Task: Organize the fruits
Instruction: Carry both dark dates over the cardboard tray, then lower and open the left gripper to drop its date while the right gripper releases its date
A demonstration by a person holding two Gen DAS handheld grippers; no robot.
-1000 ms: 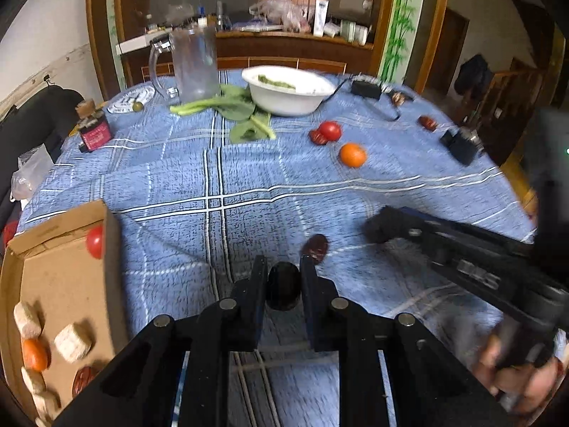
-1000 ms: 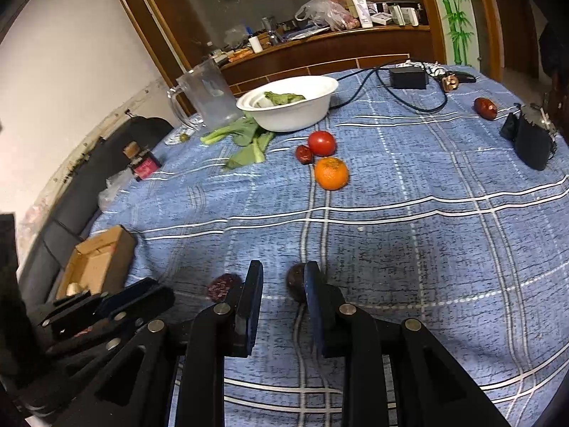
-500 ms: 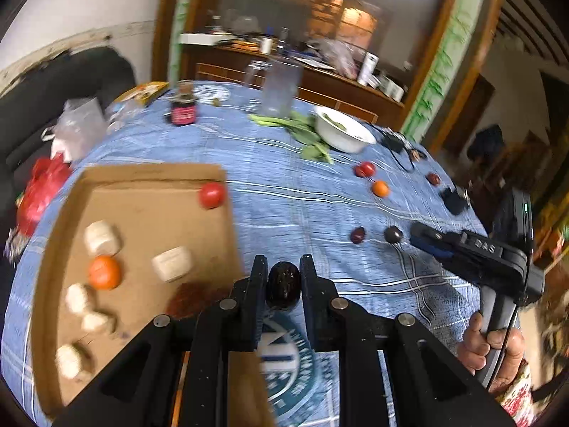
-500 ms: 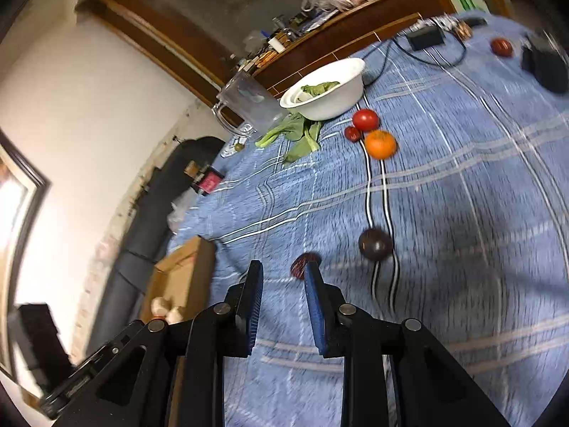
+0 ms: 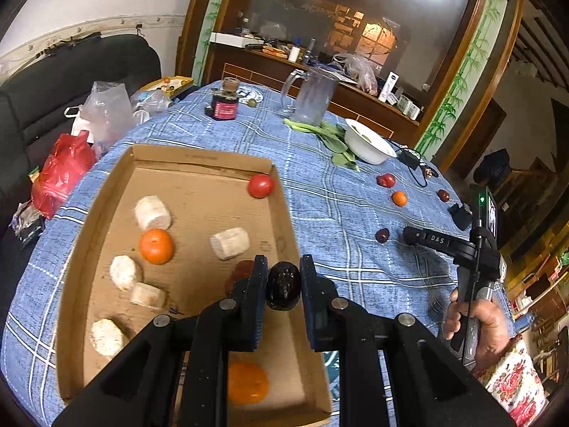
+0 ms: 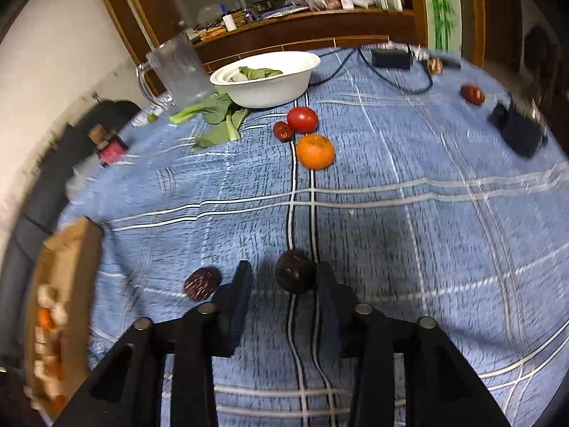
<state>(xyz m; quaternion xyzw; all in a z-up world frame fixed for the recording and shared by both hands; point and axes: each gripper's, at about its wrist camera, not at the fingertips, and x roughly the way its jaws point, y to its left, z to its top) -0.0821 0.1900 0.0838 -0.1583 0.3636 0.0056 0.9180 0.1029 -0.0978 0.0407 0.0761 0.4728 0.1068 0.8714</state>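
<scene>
My left gripper is shut on a dark plum and holds it above the right side of the cardboard tray. The tray holds a tomato, two oranges, a red date and several pale chunks. My right gripper is open low over the blue checked cloth, with a second dark plum between its fingers near the right one. A wrinkled date lies just left of it. An orange, a tomato and a date lie farther off.
A white bowl with greens, loose leaves and a glass jug stand at the back. A cable and black adapter, another date and a black object lie at the right. Plastic bags lie left of the tray.
My left gripper has carried its plum from the cloth to above the tray. My right gripper has opened wider and come down around the second plum.
</scene>
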